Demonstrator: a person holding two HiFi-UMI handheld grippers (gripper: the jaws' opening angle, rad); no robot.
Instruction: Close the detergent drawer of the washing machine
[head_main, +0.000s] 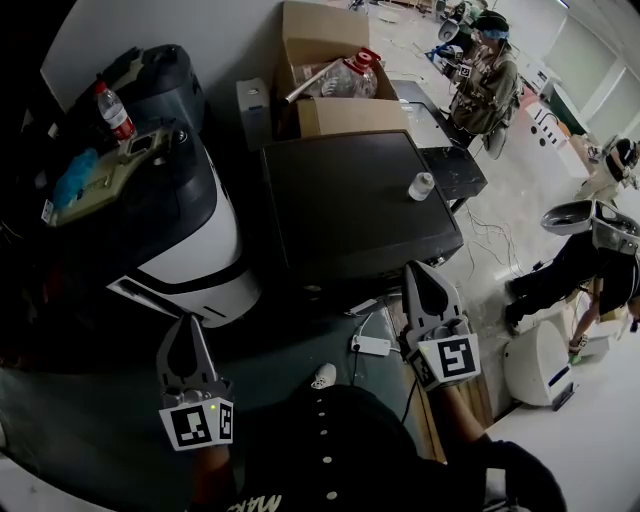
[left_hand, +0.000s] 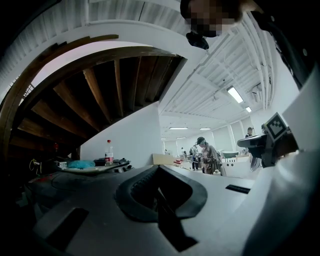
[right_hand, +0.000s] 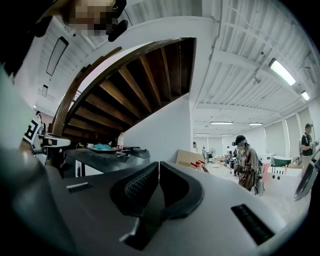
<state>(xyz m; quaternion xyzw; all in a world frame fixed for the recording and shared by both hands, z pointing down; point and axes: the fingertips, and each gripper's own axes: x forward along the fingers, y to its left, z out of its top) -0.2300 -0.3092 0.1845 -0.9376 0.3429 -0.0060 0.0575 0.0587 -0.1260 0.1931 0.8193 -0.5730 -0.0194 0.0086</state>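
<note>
The washing machine (head_main: 195, 255) stands at the left of the head view, white-fronted with a dark top that carries a water bottle (head_main: 114, 111) and a blue cloth (head_main: 75, 178). A pale strip (head_main: 150, 297) runs along its upper front; I cannot tell how its detergent drawer stands. My left gripper (head_main: 185, 328) hangs just in front of that strip, shut and empty. My right gripper (head_main: 418, 272) is off to the right, also shut and empty. In the left gripper view the gripper (left_hand: 159, 168) points level past the bottle (left_hand: 108, 152). The right gripper (right_hand: 159, 163) does likewise.
A dark-topped cabinet (head_main: 350, 200) with a small white container (head_main: 422, 186) stands beside the machine, cardboard boxes (head_main: 320, 60) behind it. A white adapter (head_main: 372, 345) and cables lie on the floor. One person (head_main: 485, 85) stands at the back, another (head_main: 585, 265) bends at the right.
</note>
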